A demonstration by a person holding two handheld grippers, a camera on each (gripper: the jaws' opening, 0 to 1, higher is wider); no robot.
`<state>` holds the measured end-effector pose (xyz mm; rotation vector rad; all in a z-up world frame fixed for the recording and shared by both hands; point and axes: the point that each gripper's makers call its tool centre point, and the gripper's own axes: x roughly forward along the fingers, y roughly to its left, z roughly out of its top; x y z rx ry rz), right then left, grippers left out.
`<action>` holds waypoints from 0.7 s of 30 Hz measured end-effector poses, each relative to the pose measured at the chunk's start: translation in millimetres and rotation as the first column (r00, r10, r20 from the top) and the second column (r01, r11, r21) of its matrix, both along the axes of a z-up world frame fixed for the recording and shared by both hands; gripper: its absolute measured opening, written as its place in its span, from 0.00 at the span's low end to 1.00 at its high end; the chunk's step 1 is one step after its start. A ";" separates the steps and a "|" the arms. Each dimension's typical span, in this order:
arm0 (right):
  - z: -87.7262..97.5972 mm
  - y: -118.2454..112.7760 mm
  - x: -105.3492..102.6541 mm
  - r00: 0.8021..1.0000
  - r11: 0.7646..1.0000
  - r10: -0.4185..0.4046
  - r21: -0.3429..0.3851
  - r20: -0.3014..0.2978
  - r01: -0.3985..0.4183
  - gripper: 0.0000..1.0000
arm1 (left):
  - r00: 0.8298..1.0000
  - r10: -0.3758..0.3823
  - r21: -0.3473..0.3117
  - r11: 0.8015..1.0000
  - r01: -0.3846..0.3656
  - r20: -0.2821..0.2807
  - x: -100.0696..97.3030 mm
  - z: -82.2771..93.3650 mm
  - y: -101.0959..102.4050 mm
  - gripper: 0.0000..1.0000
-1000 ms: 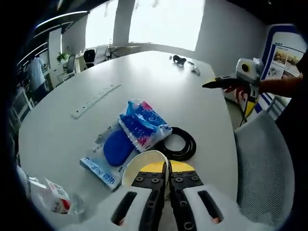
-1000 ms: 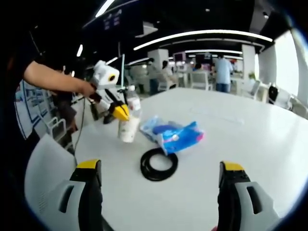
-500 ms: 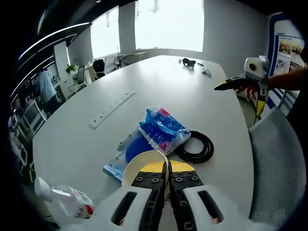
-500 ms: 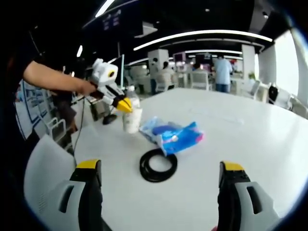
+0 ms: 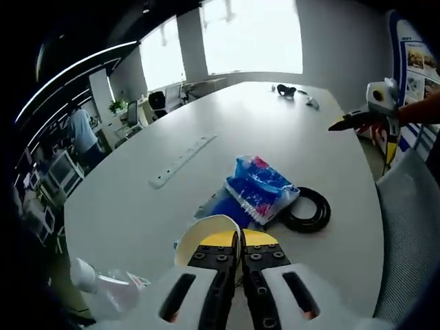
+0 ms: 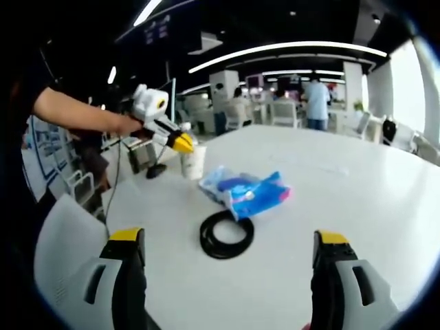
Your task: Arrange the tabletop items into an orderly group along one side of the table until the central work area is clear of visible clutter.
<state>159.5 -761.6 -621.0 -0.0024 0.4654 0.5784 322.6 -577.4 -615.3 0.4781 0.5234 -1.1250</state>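
Observation:
My left gripper (image 5: 238, 256) is shut on the rim of a white paper cup (image 5: 203, 234). In the right gripper view the same left gripper (image 6: 180, 143) holds the cup (image 6: 192, 163) at the table's far left side; whether the cup touches the table I cannot tell. Blue plastic packets (image 5: 259, 189) (image 6: 244, 190) lie mid-table, with a black rubber ring (image 5: 307, 214) (image 6: 226, 234) beside them. My right gripper (image 6: 228, 238) stands open above the near edge, just short of the ring, and appears at the right as the right gripper (image 5: 363, 117).
A white power strip (image 5: 182, 161) lies along the white table (image 5: 254, 130). A clear plastic bottle (image 5: 104, 289) lies near the cup. Small dark items (image 5: 285, 90) sit at the far end. A grey chair (image 5: 407, 220) (image 6: 69, 237) stands at the table's edge. People stand in the background.
My left gripper has carried the cup farther from the packets toward the table's side. The left view has swung, so the bottle now sits lower. The right gripper stays still and open.

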 end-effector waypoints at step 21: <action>-0.7 -11.7 -0.6 1.000 1.000 -0.027 -0.005 0.000 0.027 1.00 | 0.986 0.054 0.030 0.998 -0.060 0.161 35.2 -7.3 9.4 0.00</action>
